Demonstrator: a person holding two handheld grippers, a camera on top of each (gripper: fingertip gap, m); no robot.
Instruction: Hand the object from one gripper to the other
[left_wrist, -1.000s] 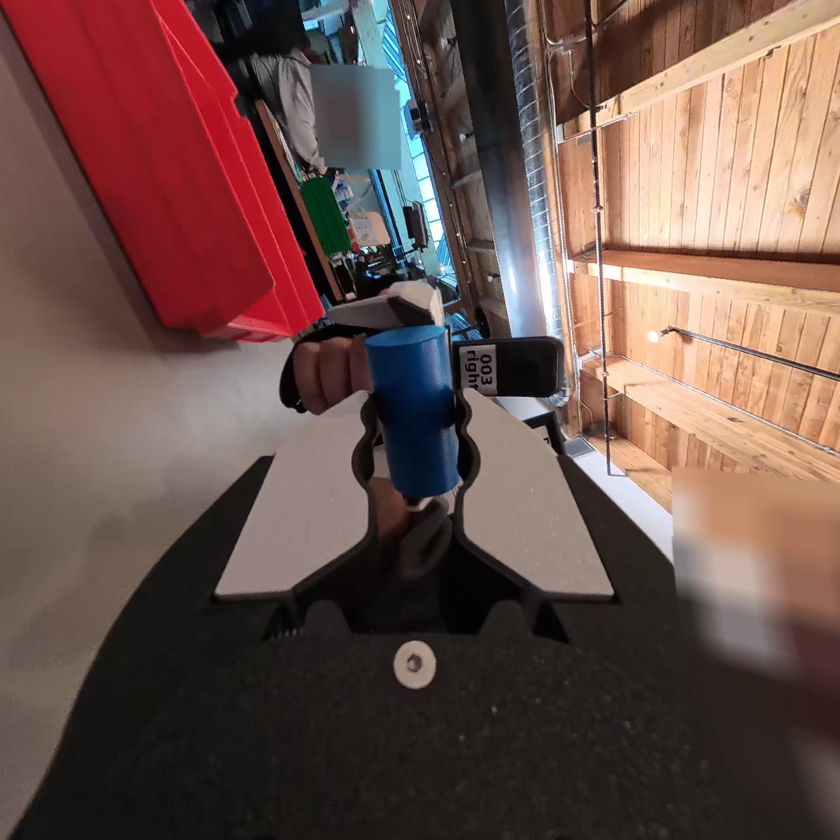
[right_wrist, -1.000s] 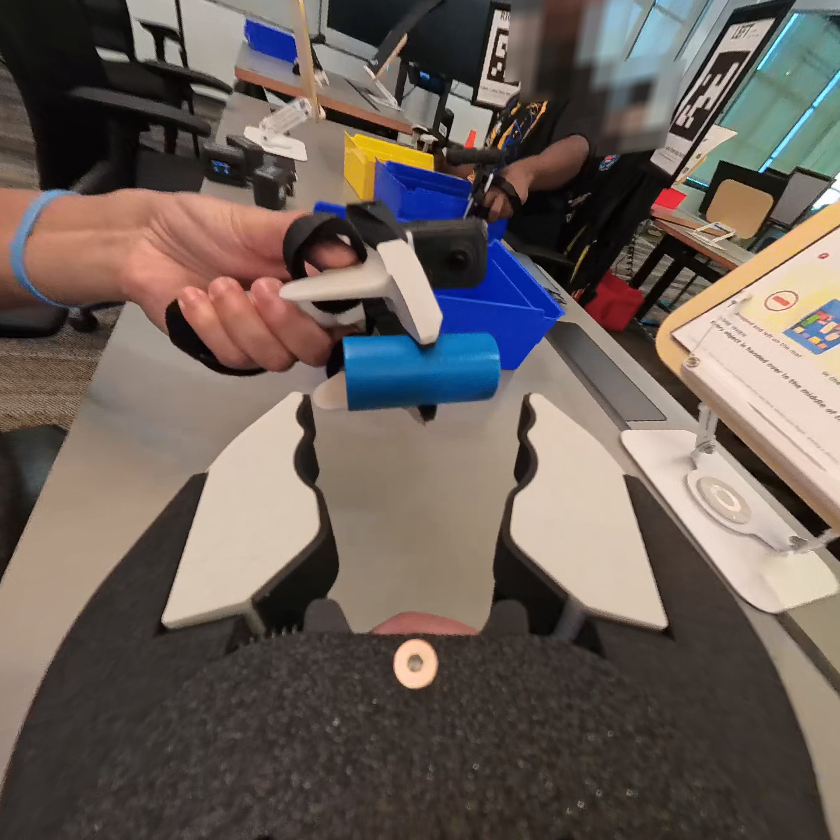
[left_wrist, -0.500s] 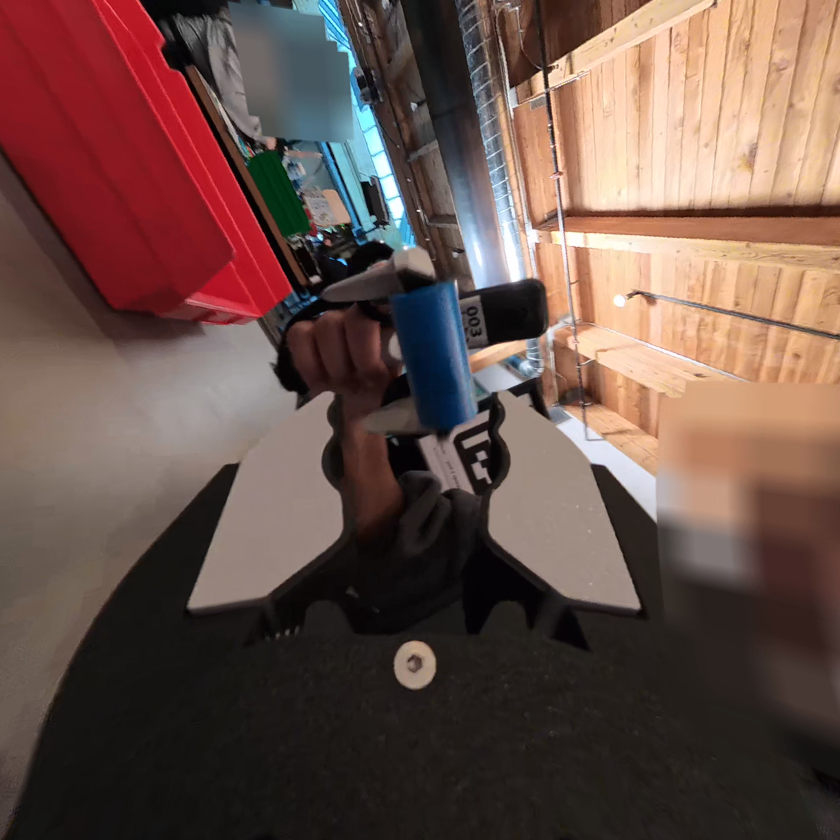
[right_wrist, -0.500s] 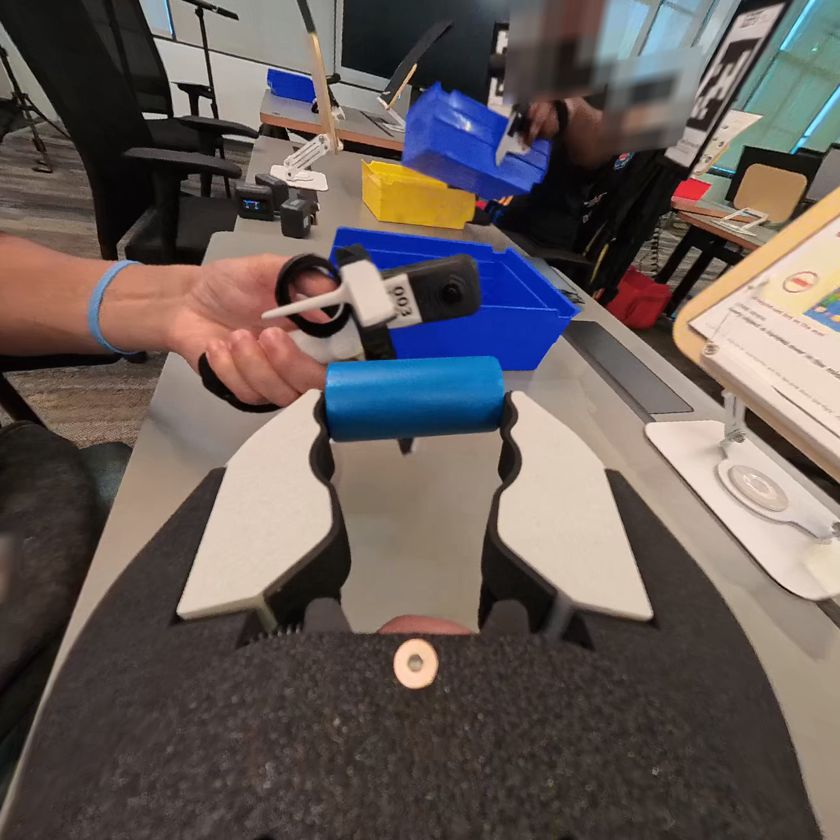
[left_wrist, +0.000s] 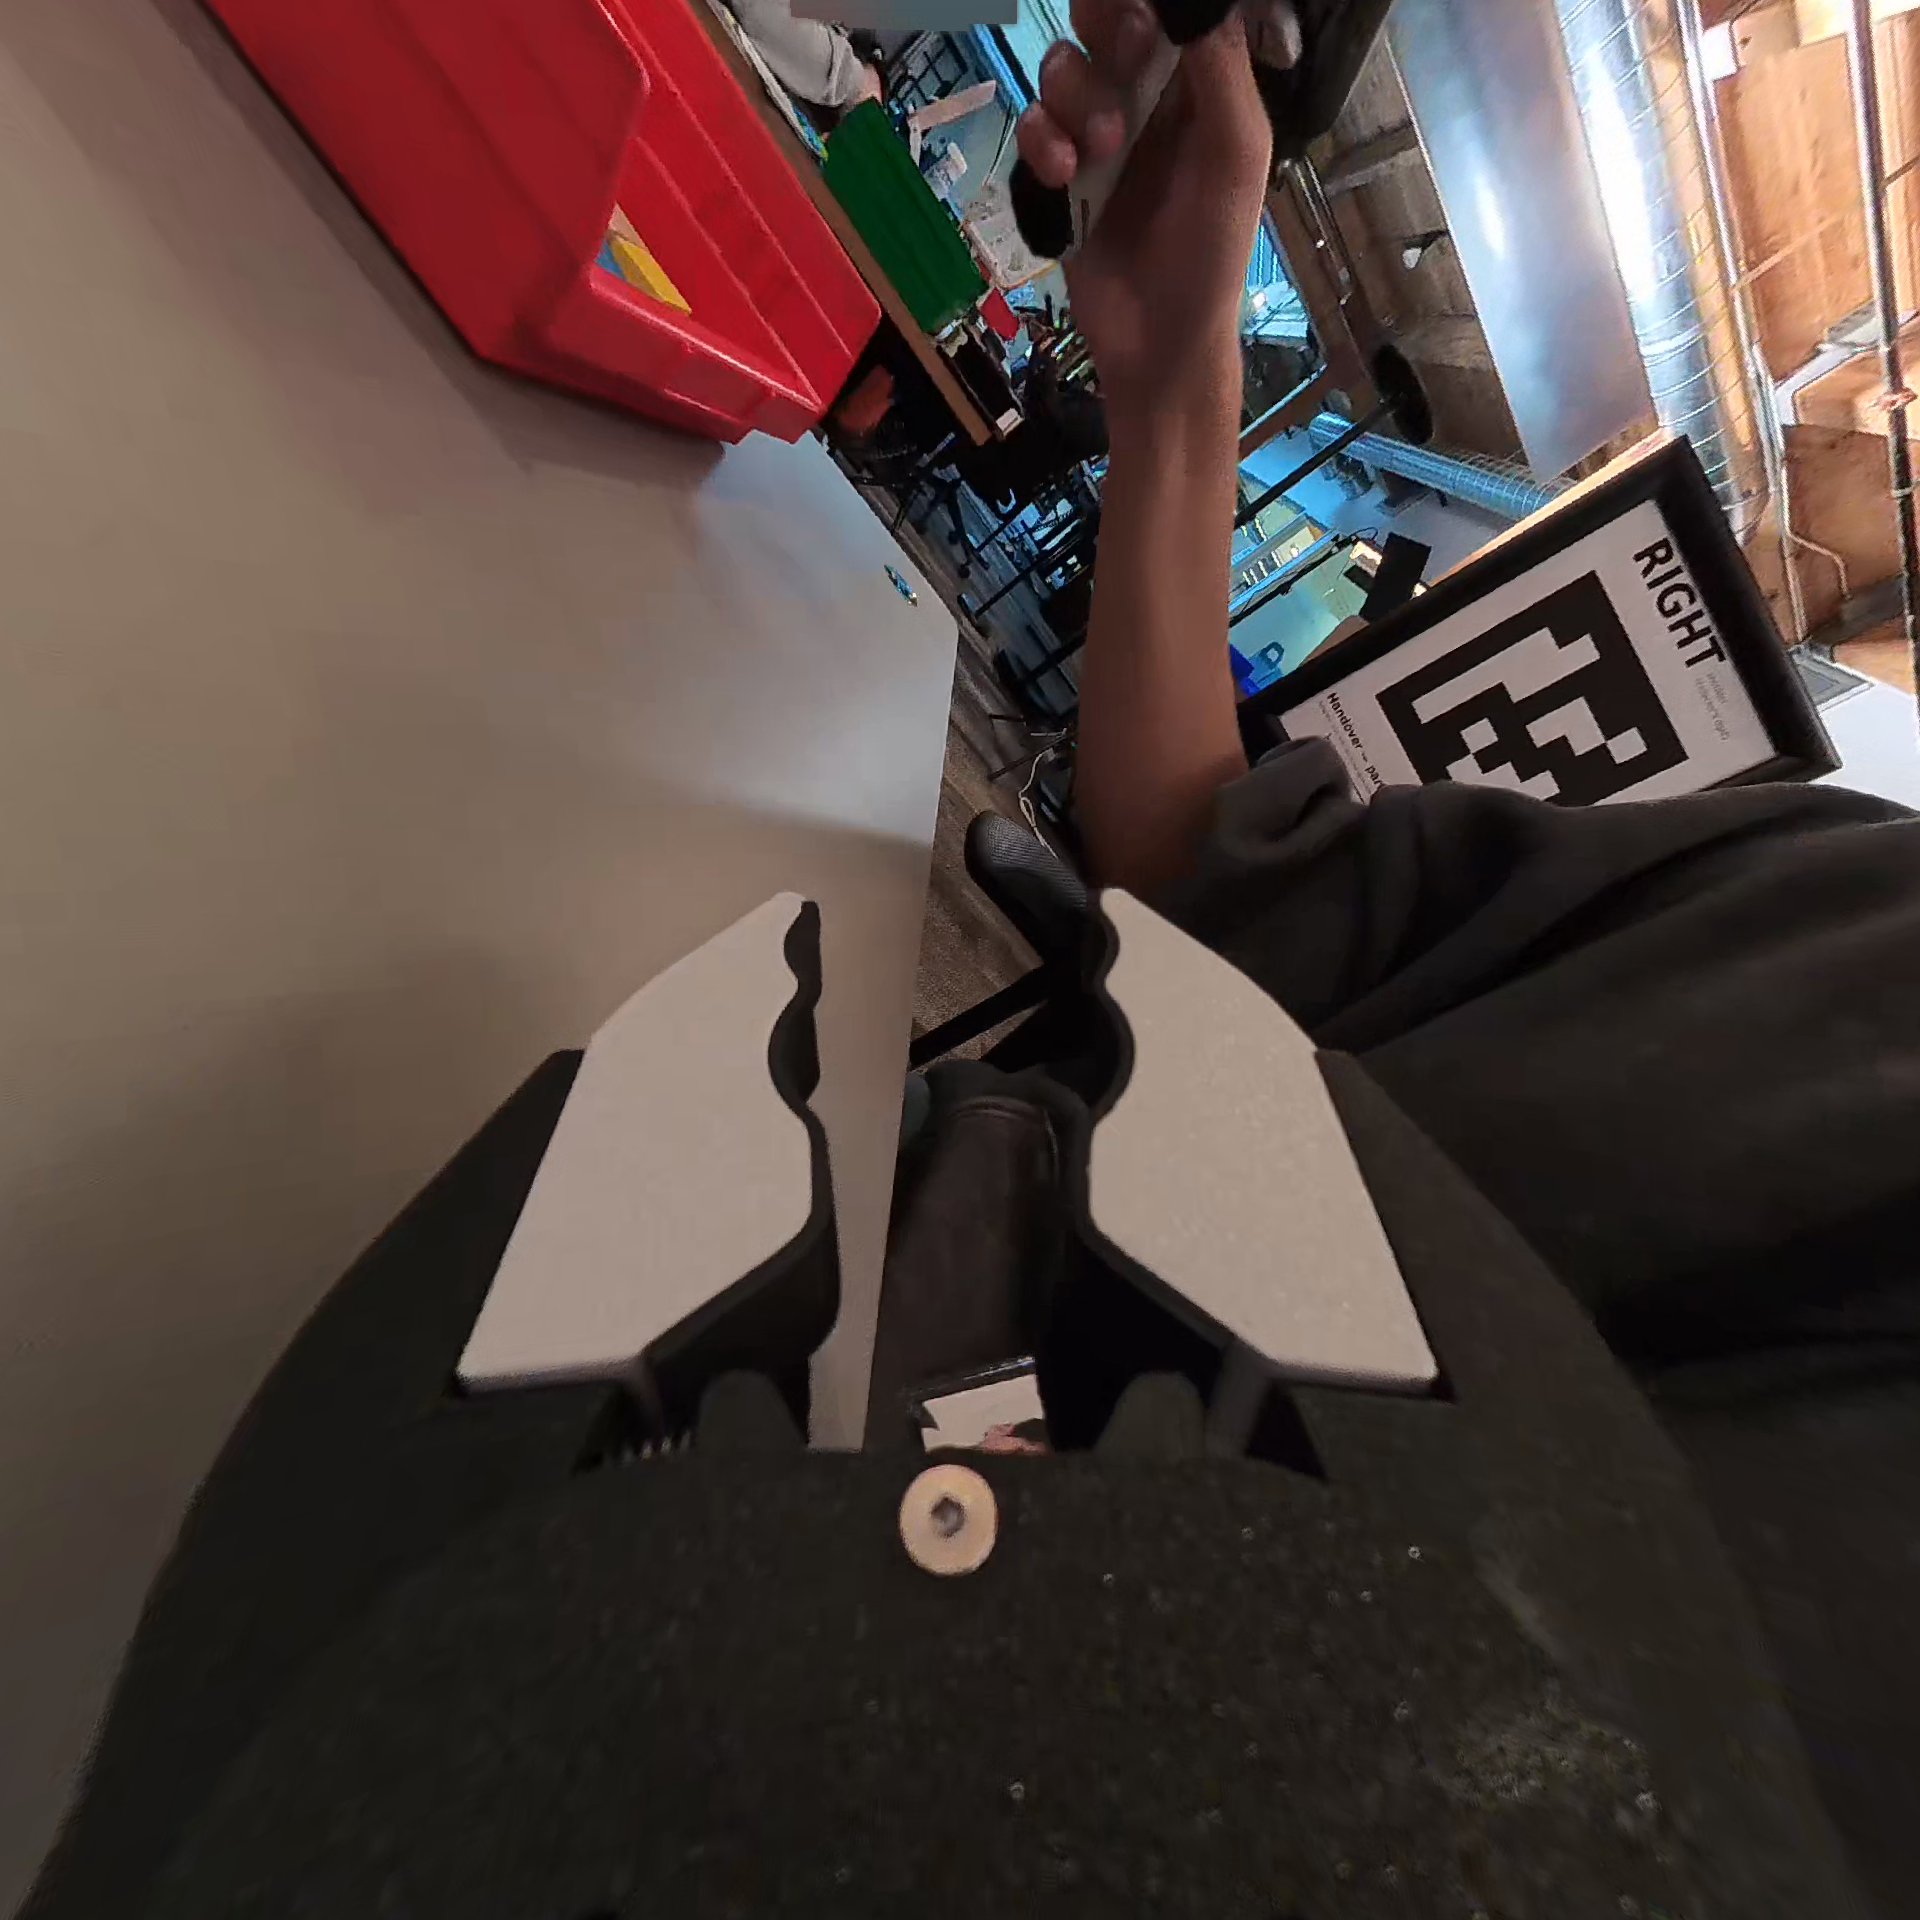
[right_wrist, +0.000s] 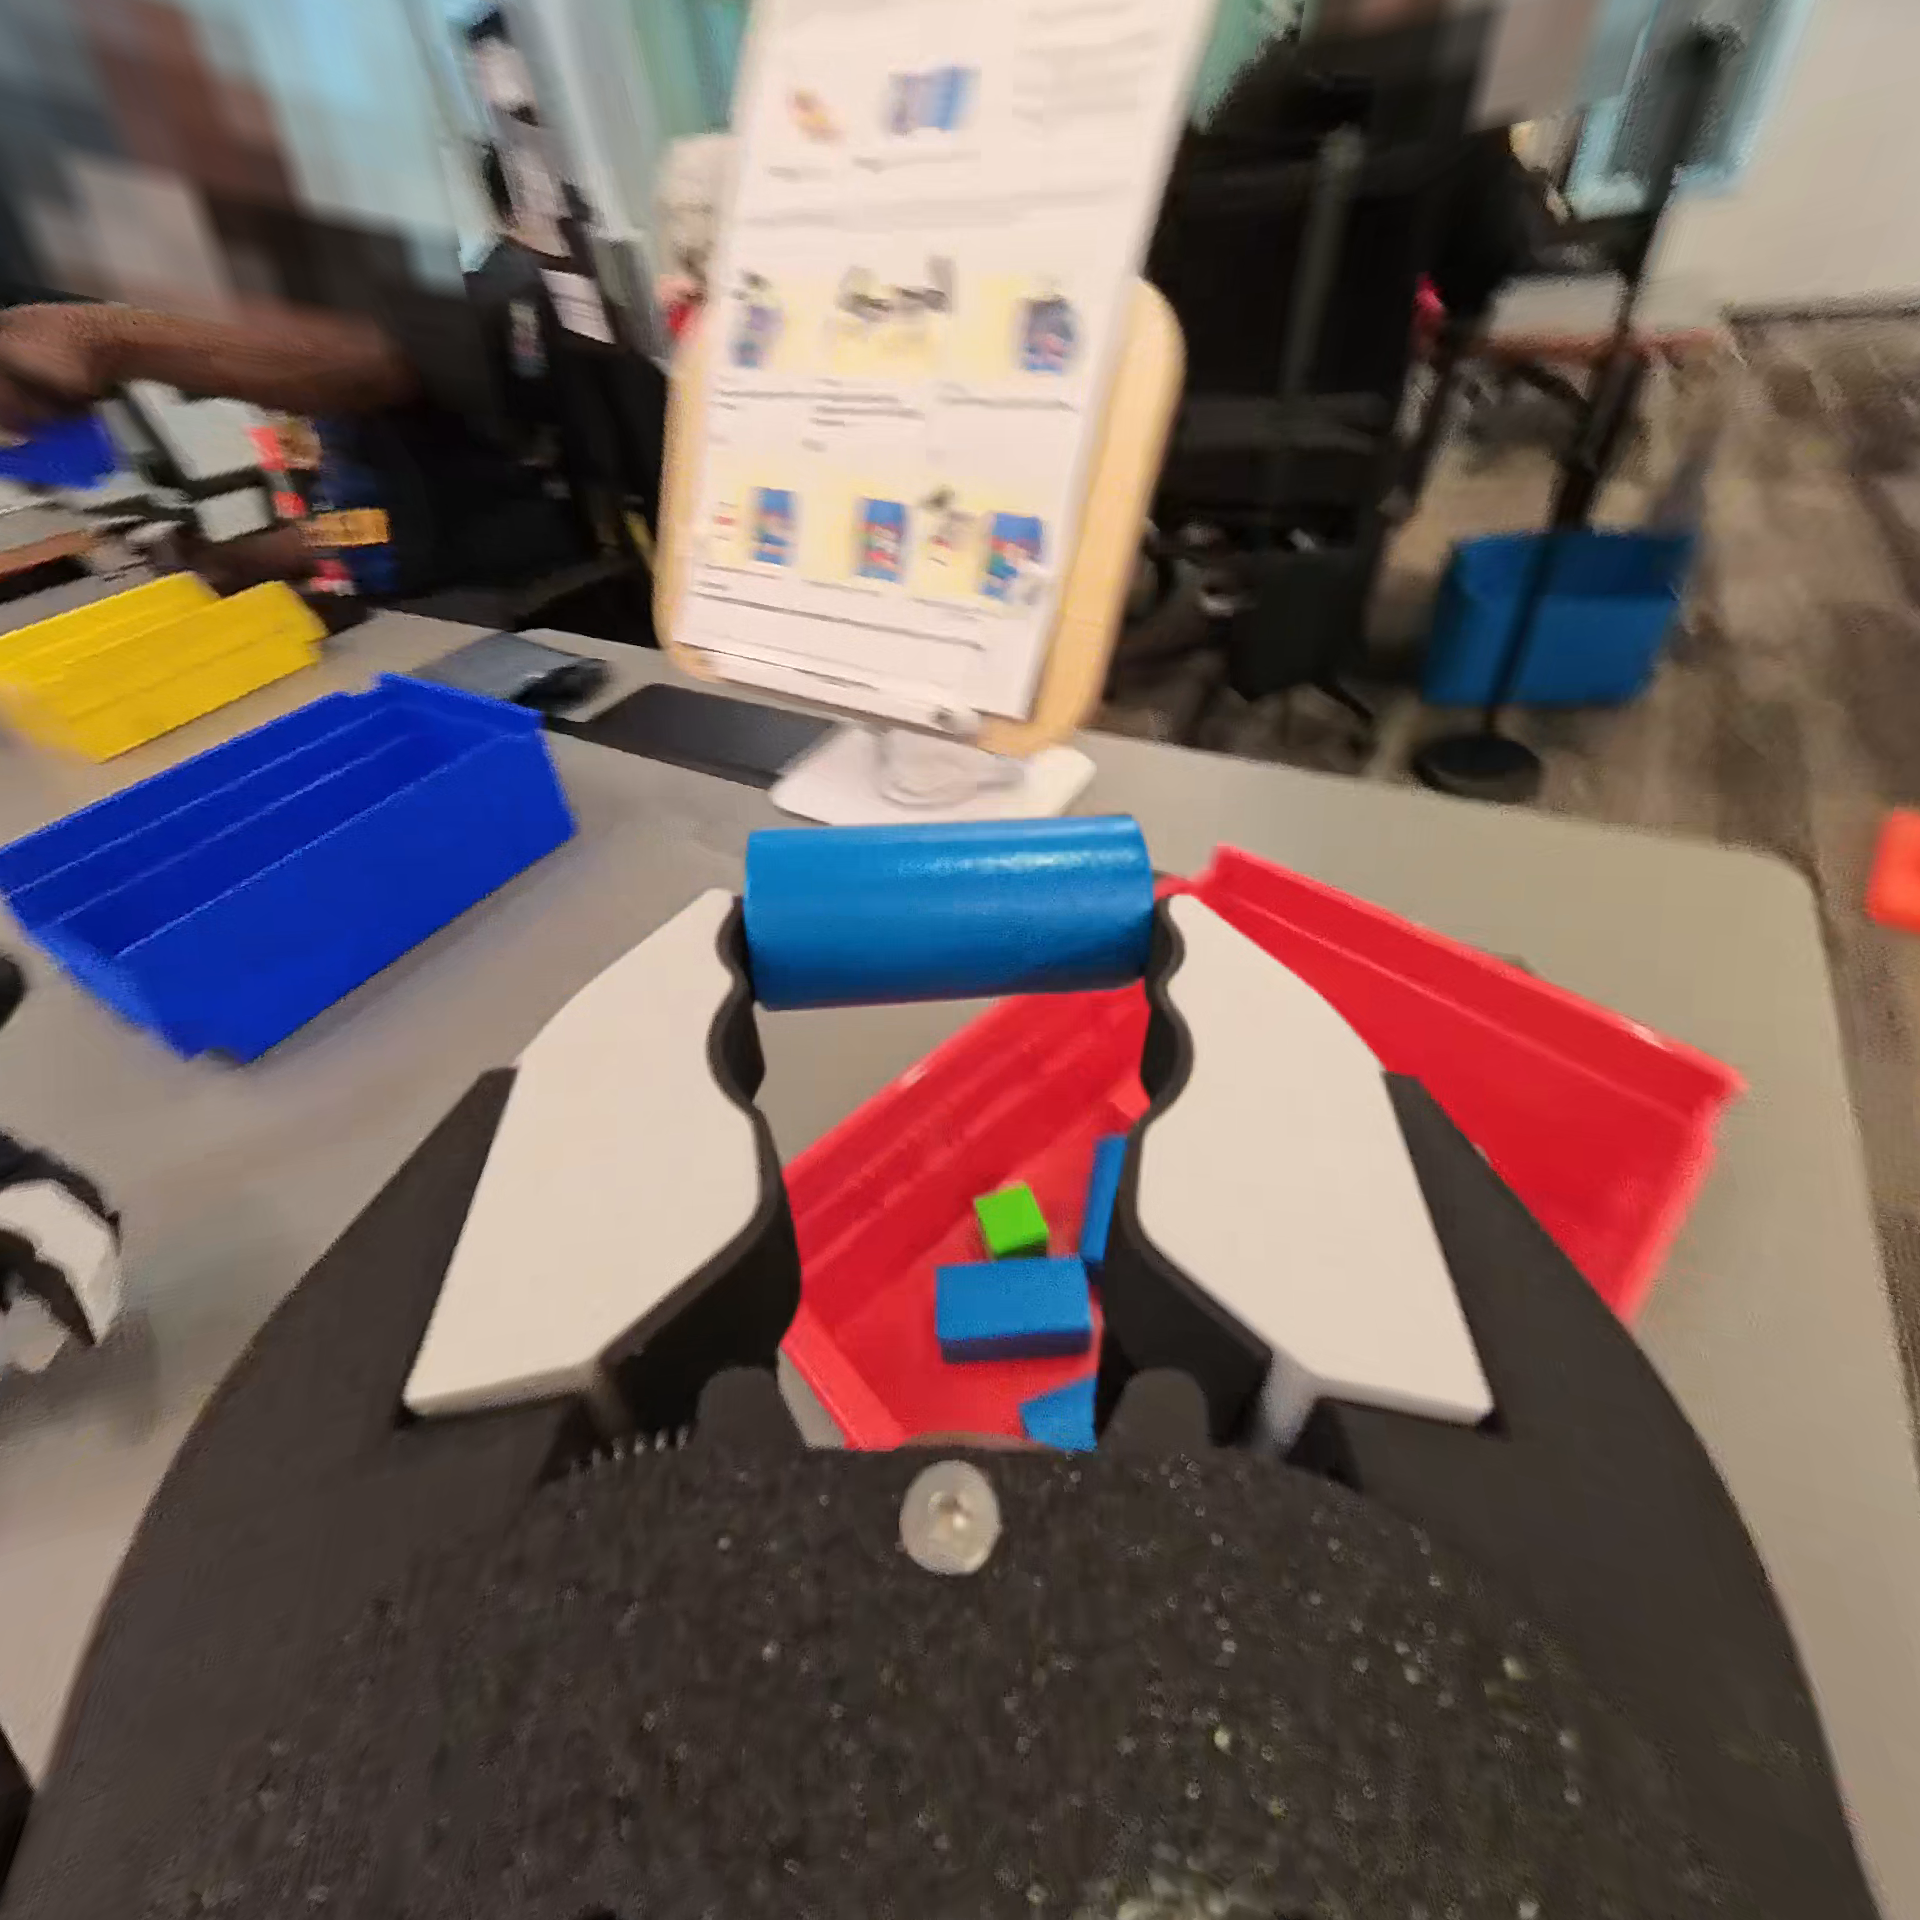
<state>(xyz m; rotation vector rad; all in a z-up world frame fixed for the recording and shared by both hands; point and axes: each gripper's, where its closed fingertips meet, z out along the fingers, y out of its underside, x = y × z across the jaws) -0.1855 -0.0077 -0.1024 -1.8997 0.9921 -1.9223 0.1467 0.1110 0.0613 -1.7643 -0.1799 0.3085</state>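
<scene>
Your left claw (left_wrist: 951, 997) stands apart, empty, beside the bench (left_wrist: 364, 727). Your right claw (right_wrist: 945, 935) clamps the cylinder (right_wrist: 945, 909) endwise above the red bin (right_wrist: 1455, 1049). The handover looks complete; next, lower it and release.

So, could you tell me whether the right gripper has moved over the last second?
Yes. The right gripper, shut on the blue cylinder, has swung right, from facing the blue bin to above the red bin.

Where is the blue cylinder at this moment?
In the right wrist view, the blue cylinder lies crosswise between the tips of the right tool, above the red bin and to the right of the blue bin.
</scene>
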